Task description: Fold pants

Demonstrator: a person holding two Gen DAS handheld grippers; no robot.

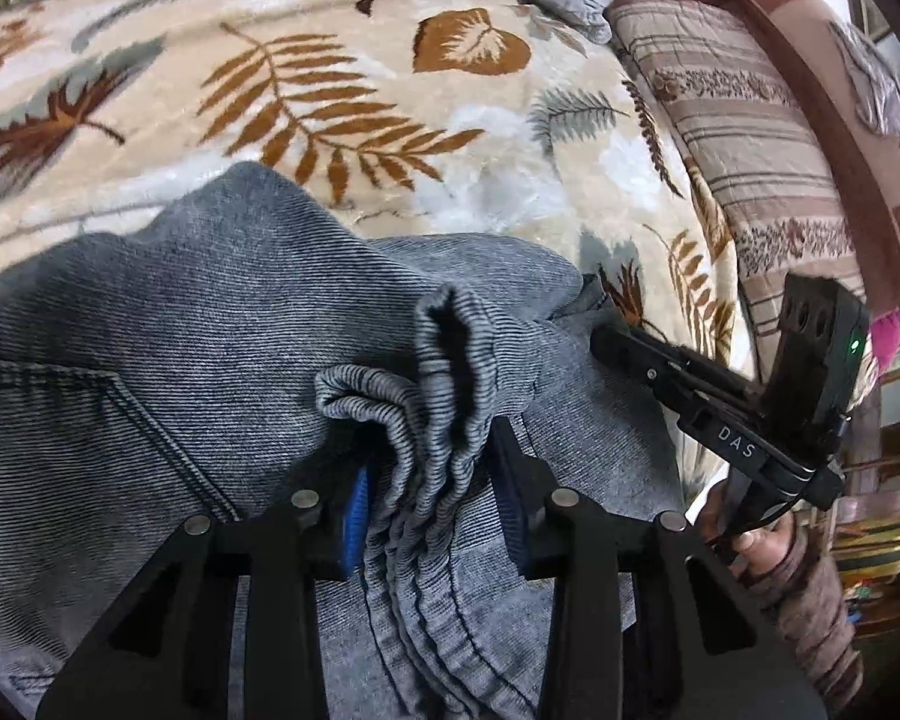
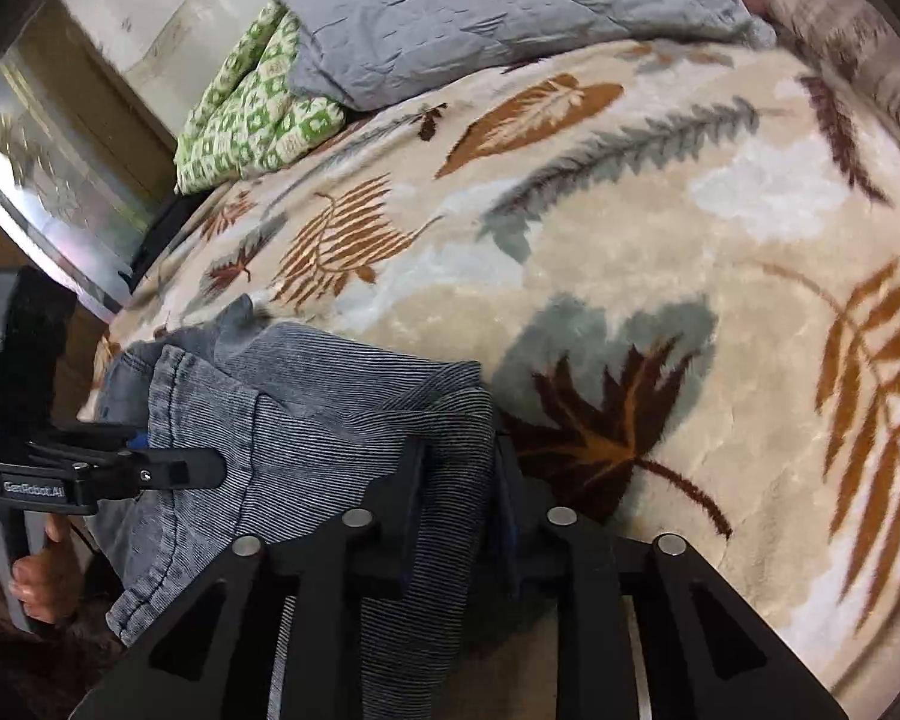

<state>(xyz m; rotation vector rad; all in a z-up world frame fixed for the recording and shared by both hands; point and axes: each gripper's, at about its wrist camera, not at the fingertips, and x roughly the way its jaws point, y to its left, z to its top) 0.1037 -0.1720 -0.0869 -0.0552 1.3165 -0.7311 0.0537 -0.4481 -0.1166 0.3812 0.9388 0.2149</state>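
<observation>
The left gripper (image 1: 426,480) and right gripper (image 2: 450,510) each have their jaws closed on the waistband of the grey pants (image 1: 180,312). The pants hang over the near edge of the bed (image 2: 630,240), long axis running away from both jaws.

The left gripper (image 1: 429,480) pinches a bunched bit of the gray pants (image 1: 168,360). The pants lie on a blanket (image 1: 342,96) with brown leaves. The right gripper (image 1: 606,336) touches the pants at the far edge, held by a hand (image 1: 756,534).
</observation>
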